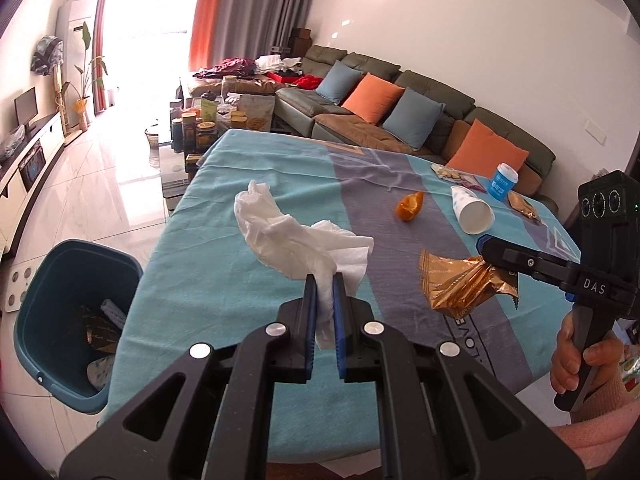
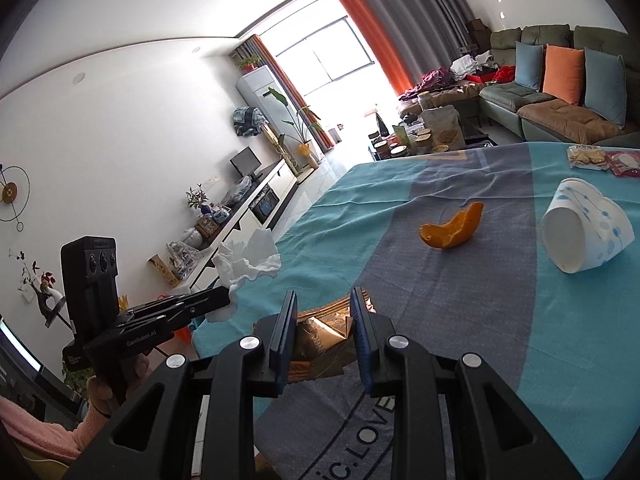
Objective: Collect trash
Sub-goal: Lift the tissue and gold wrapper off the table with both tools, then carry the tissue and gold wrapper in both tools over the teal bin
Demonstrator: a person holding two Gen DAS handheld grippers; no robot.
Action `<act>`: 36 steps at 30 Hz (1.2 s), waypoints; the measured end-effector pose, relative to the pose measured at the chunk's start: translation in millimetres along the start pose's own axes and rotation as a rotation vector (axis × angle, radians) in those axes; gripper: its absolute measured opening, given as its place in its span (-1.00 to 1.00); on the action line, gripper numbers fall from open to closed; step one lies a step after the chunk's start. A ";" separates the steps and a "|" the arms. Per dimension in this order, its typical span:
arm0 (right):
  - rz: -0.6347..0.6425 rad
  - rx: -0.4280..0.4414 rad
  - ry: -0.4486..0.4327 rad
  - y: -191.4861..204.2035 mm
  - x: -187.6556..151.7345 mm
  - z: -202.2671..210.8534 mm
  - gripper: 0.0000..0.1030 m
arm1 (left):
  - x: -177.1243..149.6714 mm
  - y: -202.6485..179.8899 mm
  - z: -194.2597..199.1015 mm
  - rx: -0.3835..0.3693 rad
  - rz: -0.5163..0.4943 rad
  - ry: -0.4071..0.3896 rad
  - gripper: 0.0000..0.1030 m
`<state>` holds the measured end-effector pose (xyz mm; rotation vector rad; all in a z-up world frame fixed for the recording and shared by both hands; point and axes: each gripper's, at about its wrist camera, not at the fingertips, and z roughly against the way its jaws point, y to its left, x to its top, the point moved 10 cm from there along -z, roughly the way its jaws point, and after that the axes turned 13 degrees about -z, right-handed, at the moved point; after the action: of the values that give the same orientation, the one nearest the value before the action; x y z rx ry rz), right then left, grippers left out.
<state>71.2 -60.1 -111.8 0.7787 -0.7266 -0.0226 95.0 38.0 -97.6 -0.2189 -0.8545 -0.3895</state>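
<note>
The left gripper point(image 1: 324, 280) clamps a white tissue point(image 1: 296, 240); the right gripper point(image 2: 324, 300) pinches a gold wrapper point(image 1: 456, 284), half hidden. Orange peel point(image 2: 450, 228) at twelve o'clock, tipped cup point(image 2: 588, 232) at two.

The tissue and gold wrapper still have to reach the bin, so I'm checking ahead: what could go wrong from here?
1. The tissue is pinched only at one end by the left gripper; its loose bulk might snag or tear.
2. The gold wrapper in the right gripper is crinkled and could slip.
3. The bin sits below the table edge, so an early release could miss.
</note>
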 end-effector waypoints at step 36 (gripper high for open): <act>0.061 0.094 0.094 61.9 -5.2 -63.1 -0.51 | -28.1 66.6 43.4 0.127 0.106 -0.017 -0.84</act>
<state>90.6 26.0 -105.4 0.8417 -0.6652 0.1036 76.3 120.1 -93.5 -0.1489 -0.8771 -0.2337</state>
